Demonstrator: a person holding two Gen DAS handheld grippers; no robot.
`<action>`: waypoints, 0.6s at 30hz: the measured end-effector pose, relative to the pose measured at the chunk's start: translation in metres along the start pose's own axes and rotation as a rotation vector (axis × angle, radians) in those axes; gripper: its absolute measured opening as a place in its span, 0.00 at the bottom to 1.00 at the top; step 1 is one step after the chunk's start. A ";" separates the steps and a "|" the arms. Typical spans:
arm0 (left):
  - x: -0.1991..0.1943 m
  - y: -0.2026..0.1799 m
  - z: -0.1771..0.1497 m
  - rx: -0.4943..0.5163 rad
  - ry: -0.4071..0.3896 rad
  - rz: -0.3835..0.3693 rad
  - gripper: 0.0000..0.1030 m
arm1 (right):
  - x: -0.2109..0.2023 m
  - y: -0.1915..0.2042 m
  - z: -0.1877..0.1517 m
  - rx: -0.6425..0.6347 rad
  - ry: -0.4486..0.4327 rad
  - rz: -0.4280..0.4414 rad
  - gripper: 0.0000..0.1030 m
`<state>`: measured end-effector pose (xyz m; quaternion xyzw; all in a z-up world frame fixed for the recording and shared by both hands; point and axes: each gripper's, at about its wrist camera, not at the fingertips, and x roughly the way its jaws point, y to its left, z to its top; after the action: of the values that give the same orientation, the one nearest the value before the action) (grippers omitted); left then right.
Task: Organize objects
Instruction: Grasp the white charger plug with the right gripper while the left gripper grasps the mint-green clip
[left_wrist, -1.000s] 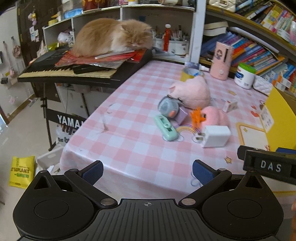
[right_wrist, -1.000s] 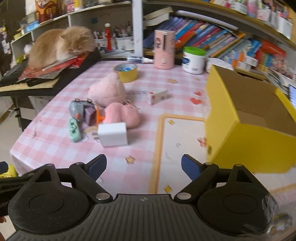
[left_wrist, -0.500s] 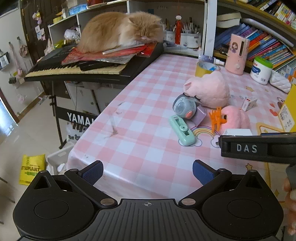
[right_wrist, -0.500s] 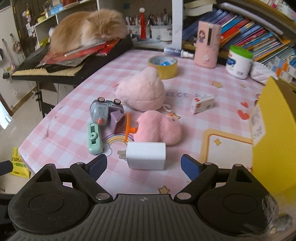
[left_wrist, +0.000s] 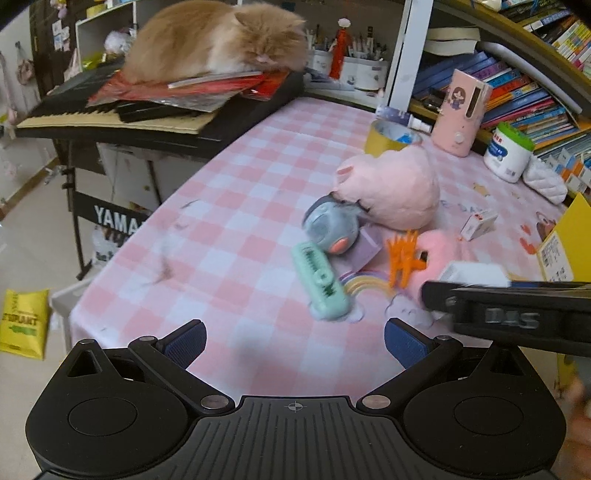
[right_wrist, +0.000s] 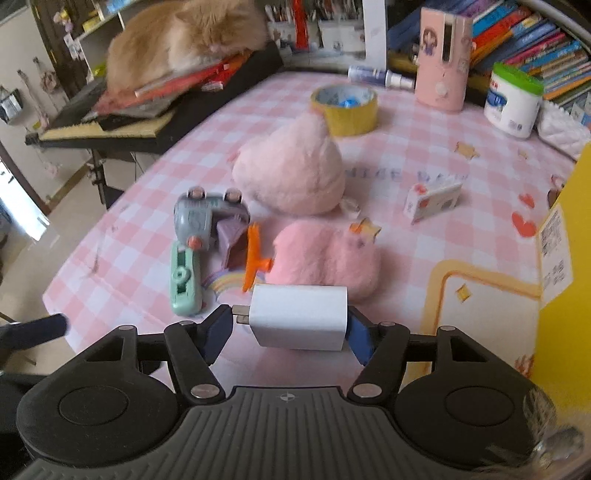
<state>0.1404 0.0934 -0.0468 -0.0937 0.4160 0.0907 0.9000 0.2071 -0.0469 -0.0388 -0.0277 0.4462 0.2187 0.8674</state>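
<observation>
A second ago the right gripper (right_wrist: 290, 334) hung wide open well short of the white charger (right_wrist: 298, 316); now it has come forward and down, and its jaws are closing with the charger between them. The right pad touches the charger's end, while the left pad is just clear of the prongs. The charger lies flat on the pink checked bench (right_wrist: 406, 155), just in front of the pink plush (right_wrist: 328, 258), its long axis running left to right across the view, prongs pointing left. The left gripper (left_wrist: 293, 339) has also moved forward; it hovers wide open and empty over the bench edge, near the mint green toy (left_wrist: 319, 282).
</observation>
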 end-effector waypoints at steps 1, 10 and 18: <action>0.004 -0.003 0.003 0.001 -0.003 0.004 0.99 | -0.006 -0.003 0.002 -0.004 -0.021 0.000 0.61; 0.039 -0.017 0.020 0.015 -0.001 0.029 0.61 | -0.033 -0.028 0.012 0.003 -0.142 -0.030 0.61; 0.044 -0.018 0.016 0.052 0.000 0.045 0.22 | -0.037 -0.034 0.004 0.007 -0.130 -0.047 0.61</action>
<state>0.1845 0.0833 -0.0688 -0.0606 0.4201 0.1002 0.8999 0.2049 -0.0901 -0.0120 -0.0207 0.3888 0.1982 0.8995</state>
